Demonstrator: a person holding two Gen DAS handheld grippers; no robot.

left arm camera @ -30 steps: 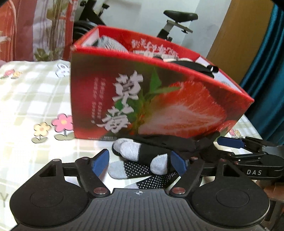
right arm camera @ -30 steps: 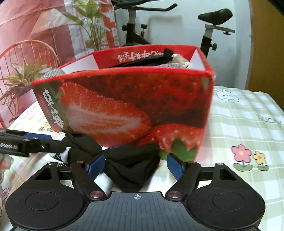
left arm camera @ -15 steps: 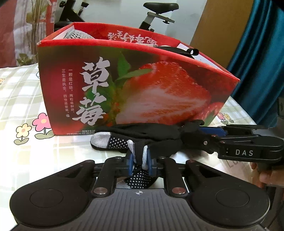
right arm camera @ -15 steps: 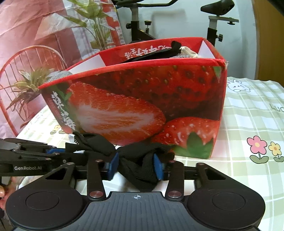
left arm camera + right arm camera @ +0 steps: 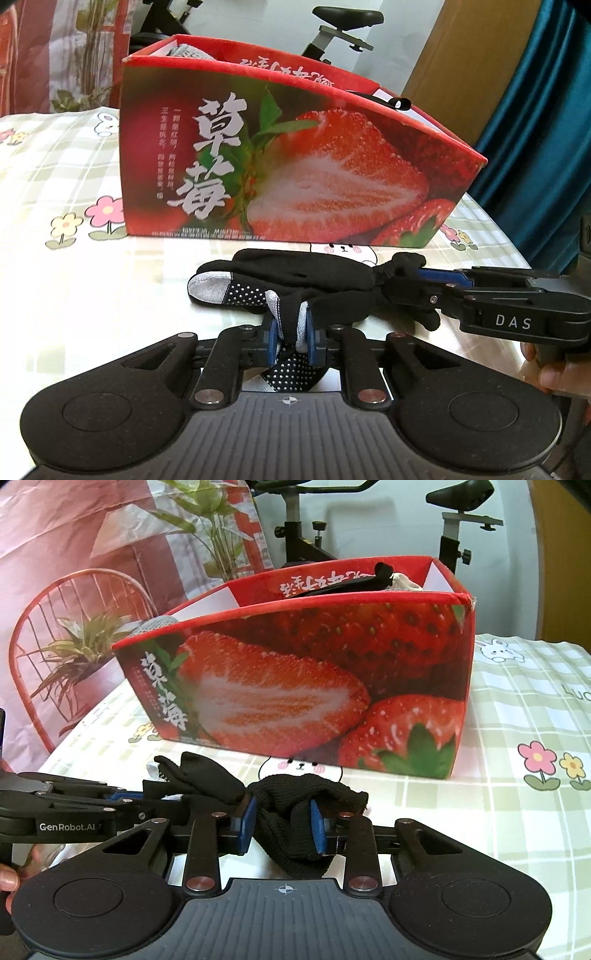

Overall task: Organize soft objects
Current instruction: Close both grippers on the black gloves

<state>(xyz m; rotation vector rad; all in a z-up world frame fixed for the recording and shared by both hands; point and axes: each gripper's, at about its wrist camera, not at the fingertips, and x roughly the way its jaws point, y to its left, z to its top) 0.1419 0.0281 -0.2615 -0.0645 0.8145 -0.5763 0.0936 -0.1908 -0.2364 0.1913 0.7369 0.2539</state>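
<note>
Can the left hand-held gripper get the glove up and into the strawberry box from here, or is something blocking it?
Probably yes. The left hand-held gripper is pinched on the glove, and the strawberry box stands open-topped just behind it. But the right hand-held gripper, jaws closing, grips the cuff end, so both must lift together.

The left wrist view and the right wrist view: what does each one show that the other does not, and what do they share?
Only the left wrist view shows the glove's grey fingertip, its white-dotted palm, and the teal curtain.

Only the right wrist view shows the red chair, the potted plant and the exercise bike's handlebars.

Both show the strawberry box, the black glove on the checked tablecloth, the left gripper pinching it, and the right gripper closing on its cuff end.
</note>
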